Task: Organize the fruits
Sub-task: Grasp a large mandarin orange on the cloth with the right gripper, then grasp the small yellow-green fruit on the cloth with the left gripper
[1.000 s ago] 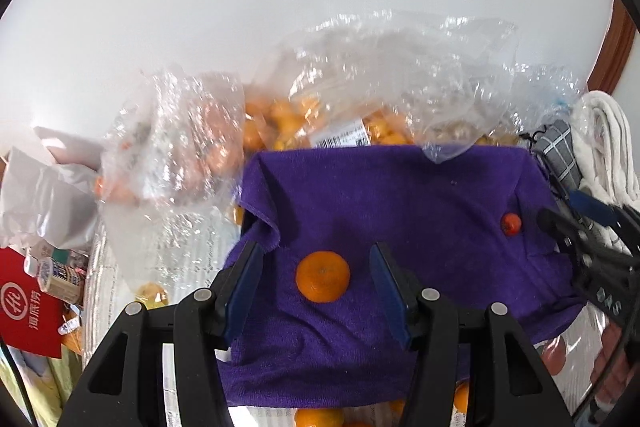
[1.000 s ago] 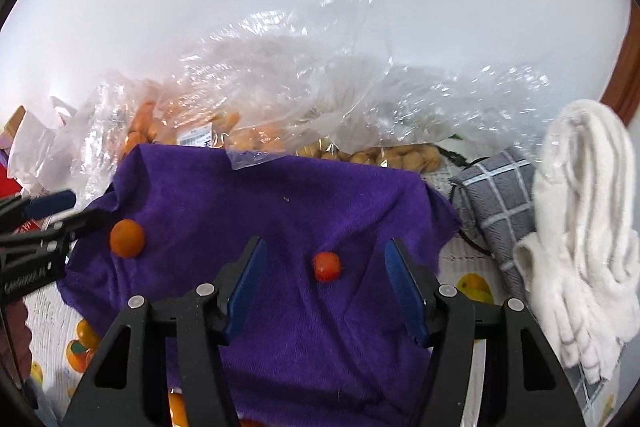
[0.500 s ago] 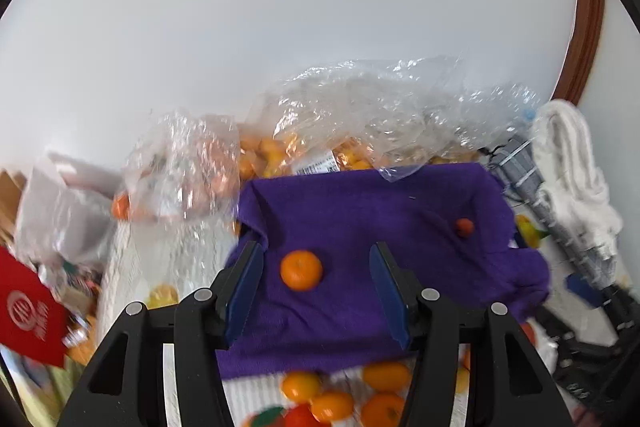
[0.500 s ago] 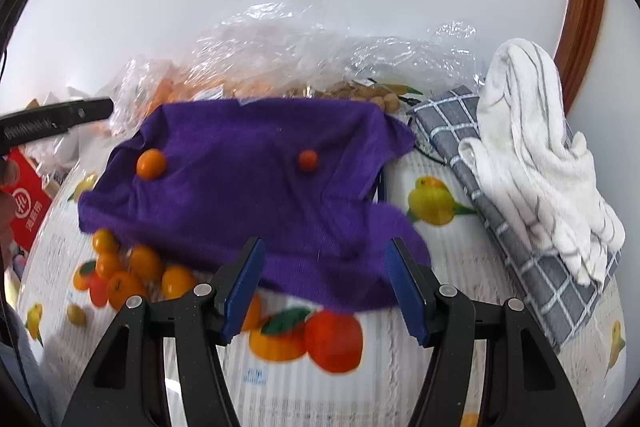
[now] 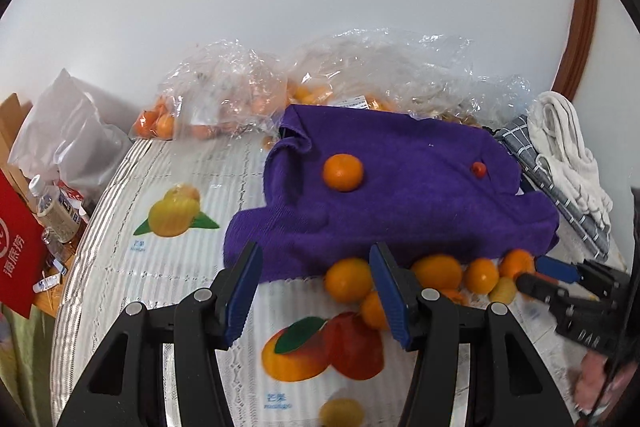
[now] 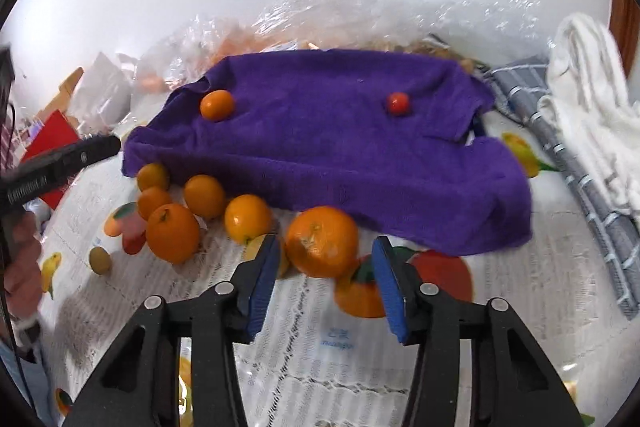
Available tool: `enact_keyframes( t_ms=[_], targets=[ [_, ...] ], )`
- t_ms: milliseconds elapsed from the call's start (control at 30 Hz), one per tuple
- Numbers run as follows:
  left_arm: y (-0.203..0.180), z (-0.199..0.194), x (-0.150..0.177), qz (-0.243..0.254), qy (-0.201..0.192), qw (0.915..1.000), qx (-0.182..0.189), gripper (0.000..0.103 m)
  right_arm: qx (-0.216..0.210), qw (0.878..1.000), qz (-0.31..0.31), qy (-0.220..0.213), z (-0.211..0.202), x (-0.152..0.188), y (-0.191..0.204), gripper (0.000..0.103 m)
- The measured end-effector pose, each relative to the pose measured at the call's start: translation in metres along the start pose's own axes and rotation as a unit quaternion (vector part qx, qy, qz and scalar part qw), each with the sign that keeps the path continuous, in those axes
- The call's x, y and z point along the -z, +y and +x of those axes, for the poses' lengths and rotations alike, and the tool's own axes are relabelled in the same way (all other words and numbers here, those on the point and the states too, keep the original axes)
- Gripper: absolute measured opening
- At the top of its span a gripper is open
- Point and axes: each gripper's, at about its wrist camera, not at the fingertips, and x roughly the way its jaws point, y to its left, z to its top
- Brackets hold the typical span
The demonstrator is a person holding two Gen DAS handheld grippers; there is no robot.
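Observation:
A purple towel [image 5: 400,195] [image 6: 320,135] lies on the table with one orange [image 5: 343,172] [image 6: 216,105] and a small red fruit [image 5: 478,169] [image 6: 398,103] on it. Several loose oranges [image 5: 347,279] [image 6: 172,233] and a small green fruit [image 6: 99,259] lie along the towel's near edge. My left gripper [image 5: 316,287] is open and empty above the tablecloth, just in front of the towel. My right gripper [image 6: 325,279] is open, with a large orange [image 6: 322,241] between its fingertips, not clamped.
Clear plastic bags of oranges [image 5: 248,103] [image 6: 332,23] lie behind the towel by the white wall. A grey checked cloth [image 6: 560,131] and white towel [image 6: 592,95] lie right. A red box [image 5: 16,251], bottles [image 5: 54,207] and a white bag [image 5: 68,139] sit left. The tablecloth [image 6: 304,355] has fruit prints.
Both grippers pulled back toward the near edge of the table. The loose oranges in front of the towel came into view, and one large orange now sits between my right fingers.

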Motion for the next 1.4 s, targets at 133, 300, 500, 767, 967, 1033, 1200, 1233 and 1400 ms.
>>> enact_keyframes(
  t_ms=[133, 300, 500, 767, 967, 1033, 1200, 1233, 1400],
  targets=[
    [-0.003, 0.001, -0.001, 0.003, 0.002, 1.0, 0.004, 0.054, -0.014, 0.999, 0.04, 0.007, 0.006, -0.002, -0.01, 0.047],
    [-0.008, 0.006, 0.005, 0.003, 0.018, 0.9997, 0.019, 0.054, -0.048, 0.997, 0.058, 0.016, 0.013, -0.001, -0.018, 0.039],
    [-0.009, 0.004, 0.009, 0.009, 0.016, 0.9998, 0.003, 0.054, -0.014, 0.998, 0.062, 0.002, 0.0, 0.002, -0.026, 0.039],
    [-0.003, -0.002, 0.013, -0.007, 0.019, 0.9996, 0.022, 0.054, -0.006, 0.998, 0.058, 0.011, 0.001, 0.005, -0.031, 0.041],
    [-0.01, -0.007, 0.031, 0.031, 0.042, 0.9986, -0.009, 0.054, 0.029, 0.999, 0.032, 0.016, 0.009, 0.008, -0.022, 0.042],
    [-0.009, -0.017, 0.038, 0.037, 0.034, 0.9986, -0.016, 0.054, 0.043, 0.999, 0.021, 0.015, 0.009, 0.008, -0.018, 0.041],
    [-0.002, -0.025, 0.057, 0.014, 0.057, 0.9982, 0.013, 0.054, 0.039, 0.999, 0.012, 0.015, 0.007, 0.009, -0.015, 0.041],
    [-0.001, -0.023, 0.059, 0.011, 0.065, 0.9977, 0.016, 0.054, 0.039, 0.999, 0.013, 0.013, 0.005, 0.008, -0.016, 0.041],
    [-0.011, -0.019, 0.07, 0.033, 0.078, 0.9964, 0.001, 0.042, 0.028, 0.999, 0.029, -0.001, -0.001, 0.007, -0.023, 0.041]
  ],
)
